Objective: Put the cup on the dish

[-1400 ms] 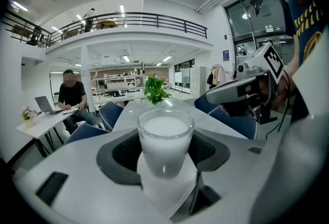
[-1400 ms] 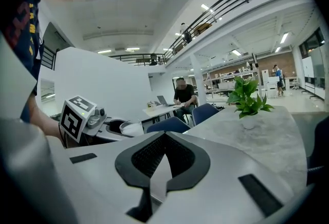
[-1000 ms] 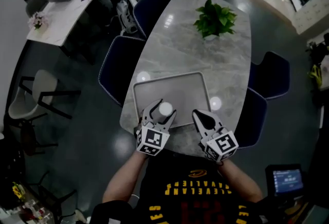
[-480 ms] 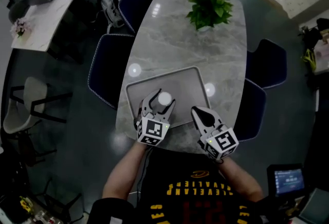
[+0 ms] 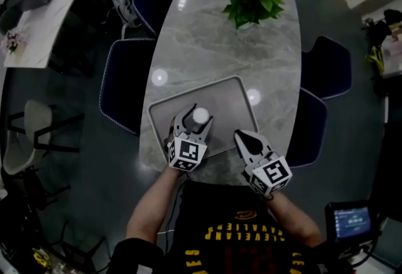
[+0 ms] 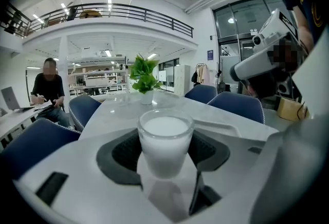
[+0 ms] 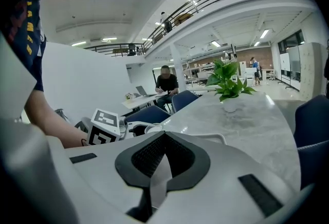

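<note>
One full cup [image 6: 164, 141] we clasp in the wide jaws of our left gripper [image 5: 196, 117]; right gripper [image 5: 244, 137] closed, empty; tilting would spill it.

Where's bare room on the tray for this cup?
The tray is bare from the cup to its far rim and right side; so is the table between tray and plant. The near edge is crowded: left gripper holds the cup, right gripper shut alongside.
</note>
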`<state>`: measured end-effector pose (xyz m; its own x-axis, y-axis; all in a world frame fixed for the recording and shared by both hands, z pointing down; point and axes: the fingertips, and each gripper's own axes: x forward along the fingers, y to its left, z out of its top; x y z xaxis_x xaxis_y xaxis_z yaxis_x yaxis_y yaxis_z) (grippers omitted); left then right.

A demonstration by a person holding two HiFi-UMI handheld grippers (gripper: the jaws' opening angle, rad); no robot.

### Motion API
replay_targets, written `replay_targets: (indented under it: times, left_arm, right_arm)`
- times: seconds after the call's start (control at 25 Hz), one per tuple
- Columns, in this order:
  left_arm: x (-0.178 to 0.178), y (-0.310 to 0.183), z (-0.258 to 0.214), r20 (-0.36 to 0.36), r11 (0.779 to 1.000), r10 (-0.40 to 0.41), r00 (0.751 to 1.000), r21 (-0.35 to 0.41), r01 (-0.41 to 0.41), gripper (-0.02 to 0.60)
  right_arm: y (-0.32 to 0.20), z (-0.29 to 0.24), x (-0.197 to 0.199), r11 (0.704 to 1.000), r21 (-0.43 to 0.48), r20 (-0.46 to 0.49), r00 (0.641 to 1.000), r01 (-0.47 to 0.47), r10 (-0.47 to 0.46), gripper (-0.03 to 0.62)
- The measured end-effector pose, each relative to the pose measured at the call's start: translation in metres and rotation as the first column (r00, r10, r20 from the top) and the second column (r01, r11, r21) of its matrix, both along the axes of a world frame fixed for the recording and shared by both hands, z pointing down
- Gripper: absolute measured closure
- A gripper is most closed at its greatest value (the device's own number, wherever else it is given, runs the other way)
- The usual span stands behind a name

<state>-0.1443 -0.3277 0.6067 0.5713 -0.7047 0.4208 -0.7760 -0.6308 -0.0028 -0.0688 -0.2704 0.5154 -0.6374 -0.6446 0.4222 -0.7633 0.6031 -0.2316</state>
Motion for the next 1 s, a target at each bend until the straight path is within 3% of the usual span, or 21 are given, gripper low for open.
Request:
replay_targets:
  times: [1.0]
  left_arm:
    - [0.008,-0.008,0.042,0.006,0.999,-0.002,1.0,-0.046,0.002,0.318]
  right_arm:
    - [-0.006,0.026,0.012,0.998,-0.063,-0.017,1.0,-0.022,0.021,0.589]
